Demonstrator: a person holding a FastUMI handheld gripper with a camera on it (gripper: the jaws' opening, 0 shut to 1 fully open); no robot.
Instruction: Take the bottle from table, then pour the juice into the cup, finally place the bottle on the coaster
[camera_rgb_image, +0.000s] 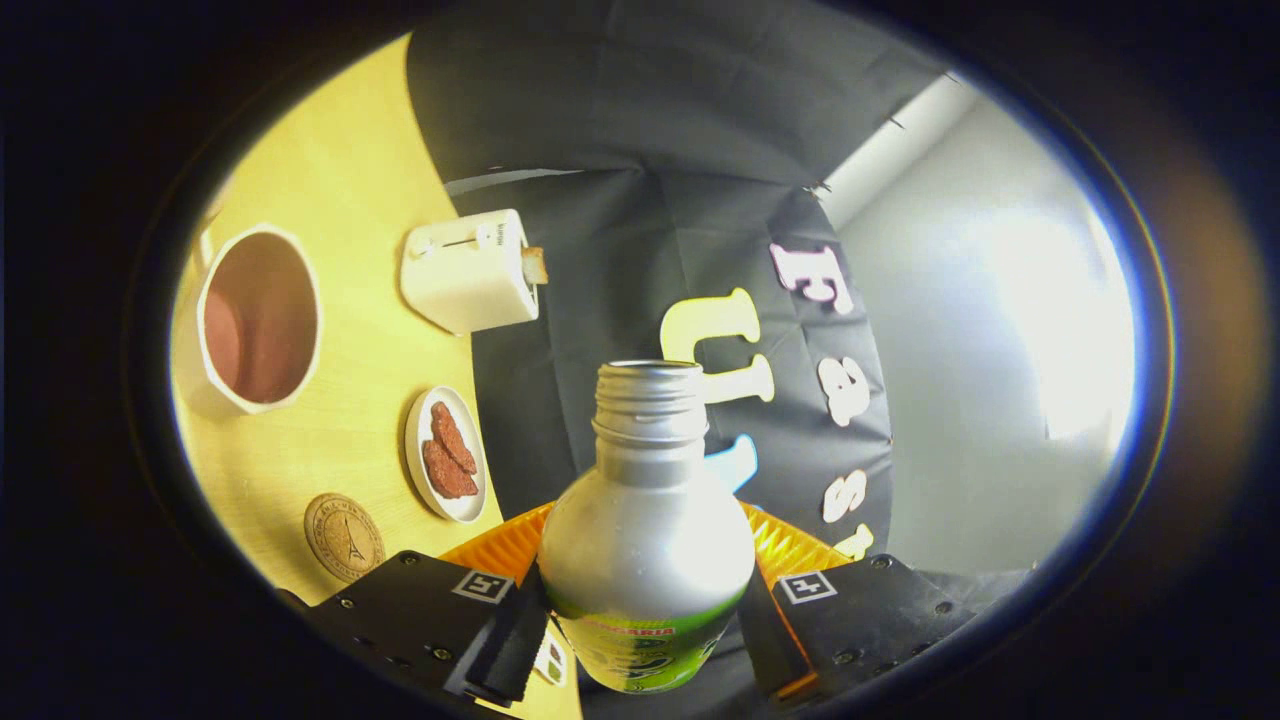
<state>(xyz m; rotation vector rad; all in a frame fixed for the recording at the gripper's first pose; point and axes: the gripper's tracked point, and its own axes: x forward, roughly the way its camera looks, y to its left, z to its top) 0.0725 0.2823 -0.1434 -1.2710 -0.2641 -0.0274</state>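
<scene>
Now I am clamping both fingers of my hand-held gripper (645, 625) on the uncapped juice bottle (645, 530), tilting it sideways above the counter (345, 180). Pouring seems in hand; next I judge its mouth needs aiming over the white cup (258, 318), beyond the coaster (344, 537).

bottle (646, 520): plain silver metal on neck and shoulder; green and yellow label band below, with a red strip
cup (258, 320): white outside, reddish-brown inside
coaster (344, 537): tan, with a dark embossed tower motif
plate (446, 455): white, carrying reddish-brown pieces
toaster (470, 270): cream white, with a browned slice in the slot
table (340, 180): pale yellow wood grain
</scene>
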